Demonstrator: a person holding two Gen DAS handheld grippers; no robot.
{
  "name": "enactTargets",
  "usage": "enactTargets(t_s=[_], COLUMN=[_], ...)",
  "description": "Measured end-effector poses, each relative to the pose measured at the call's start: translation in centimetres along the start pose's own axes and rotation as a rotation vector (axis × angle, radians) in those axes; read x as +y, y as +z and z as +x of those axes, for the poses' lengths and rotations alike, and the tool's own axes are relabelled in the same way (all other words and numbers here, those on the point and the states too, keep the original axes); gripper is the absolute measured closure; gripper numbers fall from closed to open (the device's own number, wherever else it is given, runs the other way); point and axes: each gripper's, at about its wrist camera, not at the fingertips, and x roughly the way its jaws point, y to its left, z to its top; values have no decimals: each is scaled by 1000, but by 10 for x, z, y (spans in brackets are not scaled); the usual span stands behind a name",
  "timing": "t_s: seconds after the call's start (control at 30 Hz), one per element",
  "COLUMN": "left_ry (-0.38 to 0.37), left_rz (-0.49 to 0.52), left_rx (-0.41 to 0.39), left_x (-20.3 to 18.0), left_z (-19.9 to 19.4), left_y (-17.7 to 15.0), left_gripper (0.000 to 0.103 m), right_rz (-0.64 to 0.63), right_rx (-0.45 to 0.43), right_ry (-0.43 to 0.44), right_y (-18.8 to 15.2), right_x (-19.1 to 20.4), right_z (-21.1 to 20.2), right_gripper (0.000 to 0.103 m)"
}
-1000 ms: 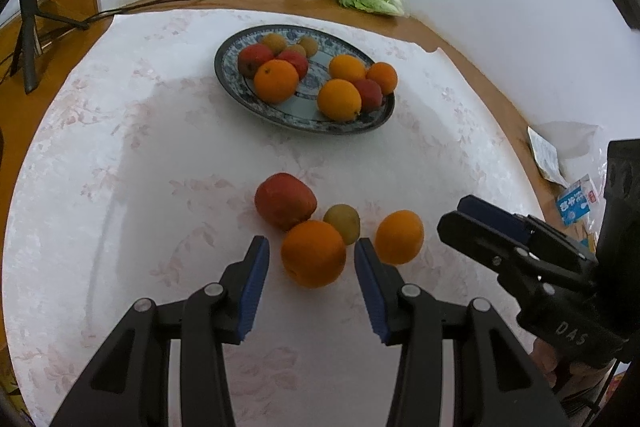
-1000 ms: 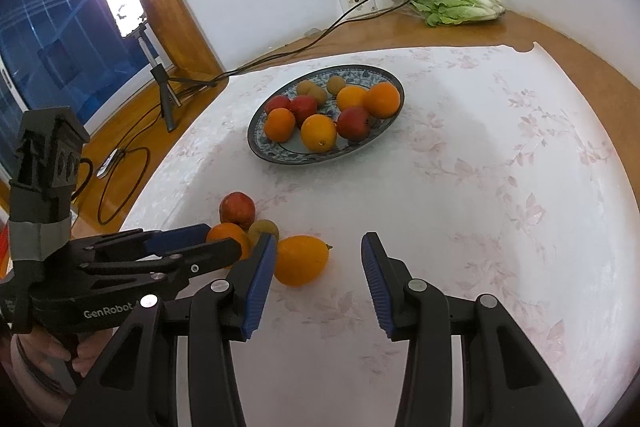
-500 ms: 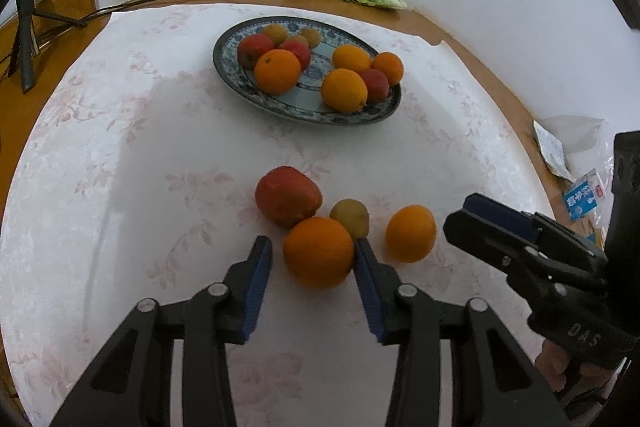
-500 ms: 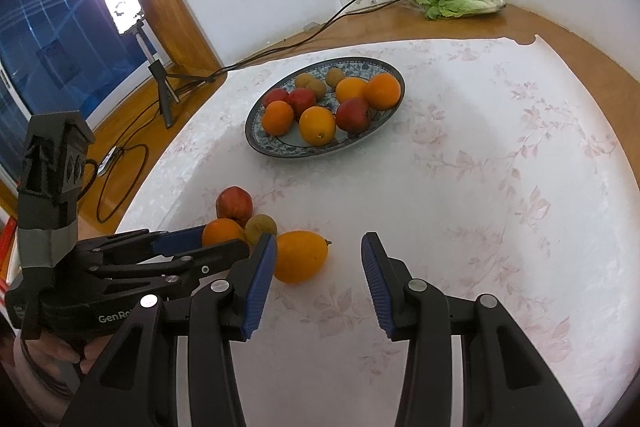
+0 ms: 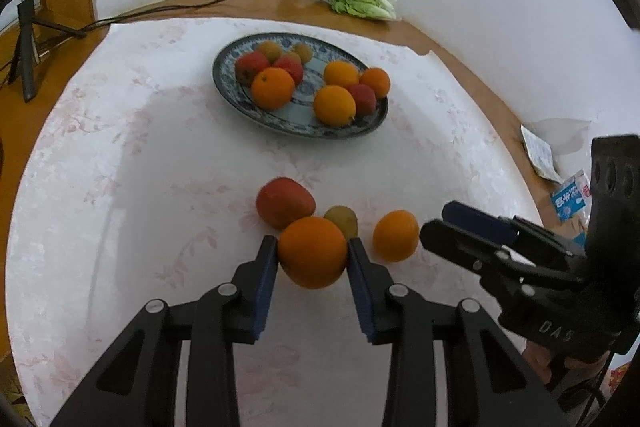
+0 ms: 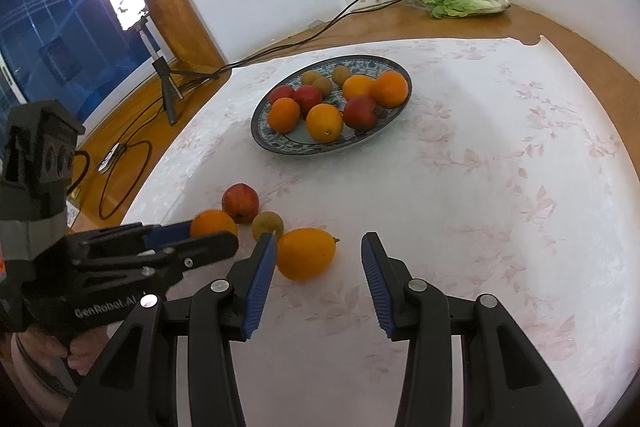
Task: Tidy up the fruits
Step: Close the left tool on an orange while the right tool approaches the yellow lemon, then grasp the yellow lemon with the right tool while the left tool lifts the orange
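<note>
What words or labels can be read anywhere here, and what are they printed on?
"GenRobot.AI": on the left gripper, white lettering on its black body.
"DAS": on the right gripper, on its black body.
Blue and white packet at the table edge: print too small to read.
Paper sheet beside it: print blurred.

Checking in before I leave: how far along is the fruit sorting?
Nine fruits already sit on the plate. The left tool is shut on an orange. The red fruit, small greenish fruit and second orange remain on the cloth; the right tool is open.
</note>
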Motion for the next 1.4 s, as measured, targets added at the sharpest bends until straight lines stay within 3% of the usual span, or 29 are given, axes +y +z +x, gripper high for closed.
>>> enactTargets(t_s=[1.3, 1.4], left_ry=[31, 31], left_rz=[-58, -58], left_rx=[-32, -34], left_x=[18, 19], left_z=[-6, -6], left_y=[3, 3], left_gripper=[67, 67], right_rz=[-41, -43], right_rx=[58, 56], right_ry=[3, -1], right_y=[-6, -6], right_x=[14, 13], right_z=[21, 22], right_gripper=[58, 64])
